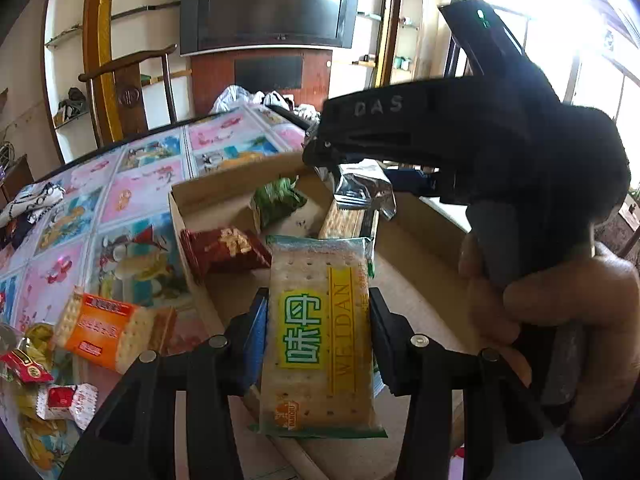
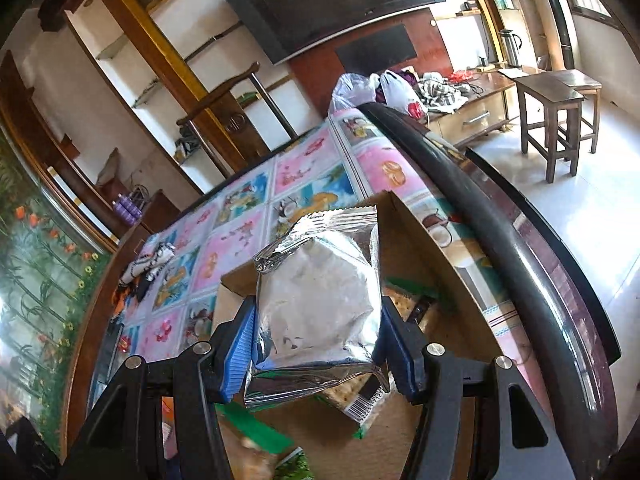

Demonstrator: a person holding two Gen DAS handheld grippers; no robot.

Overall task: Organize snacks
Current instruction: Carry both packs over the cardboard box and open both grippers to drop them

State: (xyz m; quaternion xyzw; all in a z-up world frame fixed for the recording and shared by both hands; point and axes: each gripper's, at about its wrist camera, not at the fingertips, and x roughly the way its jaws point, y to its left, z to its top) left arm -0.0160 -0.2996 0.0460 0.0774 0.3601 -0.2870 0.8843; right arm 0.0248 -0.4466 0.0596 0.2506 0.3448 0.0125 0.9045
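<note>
The left gripper (image 1: 318, 334) pinches a green-and-yellow cracker pack (image 1: 320, 340) marked WEIDAN between its 2 blue-padded fingers, above the near part of an open cardboard box (image 1: 420, 248). The pack's near end hides the box floor beneath it.

The right gripper (image 2: 316, 336) is pressed onto a silver foil packet (image 2: 320, 304), whose crinkled top seal points far. The packet covers most of the box (image 2: 440, 280) interior in the right wrist view; only slivers of crackers and green wrapper show at its right and near edges, too cut off to identify. In the left wrist view the right gripper (image 1: 324, 160) appears as a dark body filling the upper right, with the hand (image 1: 560, 320) on its handle blocking the box's right side, and the foil packet (image 1: 364, 192) hangs at its tip over the box's far end.

Inside the box lie a dark red packet (image 1: 224, 252), a green-topped packet (image 1: 280, 200) and a long cracker sleeve (image 1: 344, 220), partly hidden by the foil.

Left of the box, on the patterned tablecloth (image 1: 140, 184), rest an orange cracker pack (image 1: 104, 330) and small red and white sweets (image 1: 60, 396), blurred at the frame edge.
</note>
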